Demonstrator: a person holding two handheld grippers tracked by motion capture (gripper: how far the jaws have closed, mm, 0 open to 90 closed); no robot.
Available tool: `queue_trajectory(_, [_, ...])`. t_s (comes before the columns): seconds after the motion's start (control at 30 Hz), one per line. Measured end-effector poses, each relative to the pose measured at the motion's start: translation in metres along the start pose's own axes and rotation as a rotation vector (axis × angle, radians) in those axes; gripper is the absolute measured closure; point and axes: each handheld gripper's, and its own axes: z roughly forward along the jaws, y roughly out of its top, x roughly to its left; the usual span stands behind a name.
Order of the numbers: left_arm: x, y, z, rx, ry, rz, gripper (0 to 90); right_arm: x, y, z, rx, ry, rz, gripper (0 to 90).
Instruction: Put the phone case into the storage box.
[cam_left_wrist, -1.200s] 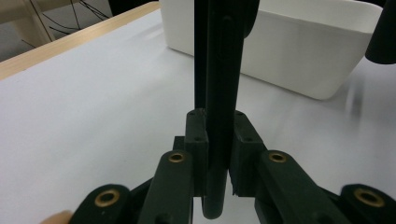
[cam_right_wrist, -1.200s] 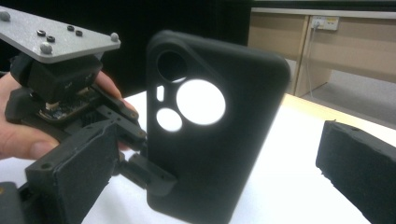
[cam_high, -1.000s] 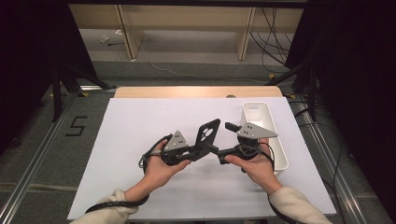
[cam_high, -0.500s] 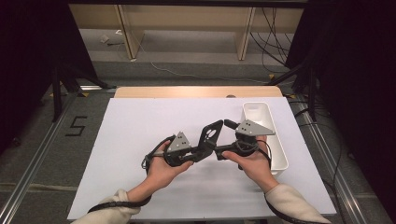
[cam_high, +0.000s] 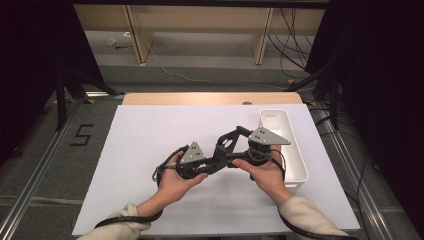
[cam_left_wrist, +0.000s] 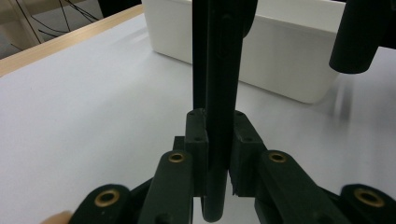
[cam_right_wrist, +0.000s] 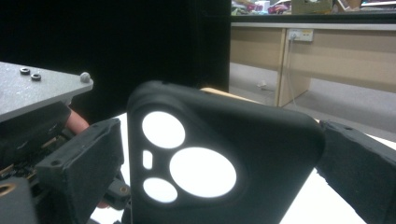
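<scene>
Your bench (cam_high: 150, 150), under a white sheet, lies below both tools, and the white bin (cam_high: 295, 160) stands on it just beyond your right tool, on its outer side; in the left tool view the bin (cam_left_wrist: 280, 56) sits past the jaws, beyond the case's far end

Between the two tools, above the bench, you hold a black phone case (cam_high: 227, 145). Seen from above it runs from the left tool's tip up and across to the right tool's tip, well off the sheet

Your left tool (cam_high: 212, 162) is clenched on the case: in its own view the left tool (cam_left_wrist: 218, 154) has both pads pressed flat against the case (cam_left_wrist: 219, 93), which stands edge-on and upright between them, its lower rounded end poking out below the pads toward the camera

Your right tool (cam_high: 240, 150) spans the case the wide way. In its own view the right tool (cam_right_wrist: 215, 177) has the case (cam_right_wrist: 261, 154) between its jaws with the back facing the camera, the camera cutouts (cam_right_wrist: 187, 158) showing bright through it. The jaws have just been closing from their widest. The left pad (cam_right_wrist: 84, 163) sits just beside the case's edge and the right pad (cam_right_wrist: 359, 168) meets the other edge; you cannot tell from here whether they press on it yet

The grey plate of your left tool (cam_right_wrist: 32, 93) shows at the left of that view
</scene>
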Motion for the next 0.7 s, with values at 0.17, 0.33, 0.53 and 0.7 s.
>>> queue_trajectory(0.17, [-0.0002,-0.0001,0.0000,-0.002,0.001,0.000,79.7,0.0008,-0.0005,0.0006,-0.011,-0.021,0.004,8.4])
queue_trajectory(0.33, [-0.0006,0.0001,0.0000,-0.005,0.002,0.002,79.7,0.0014,-0.0003,-0.0002,-0.018,-0.031,0.005,11.6])
queue_trajectory(0.53, [-0.0008,-0.0001,0.0001,-0.008,0.001,0.003,79.5,0.0014,0.0004,-0.0007,-0.013,-0.030,0.009,12.6])
queue_trajectory(0.7, [-0.0015,0.0007,-0.0004,-0.014,-0.007,0.000,78.9,0.0032,0.0020,-0.0010,-0.022,-0.031,-0.009,13.2])
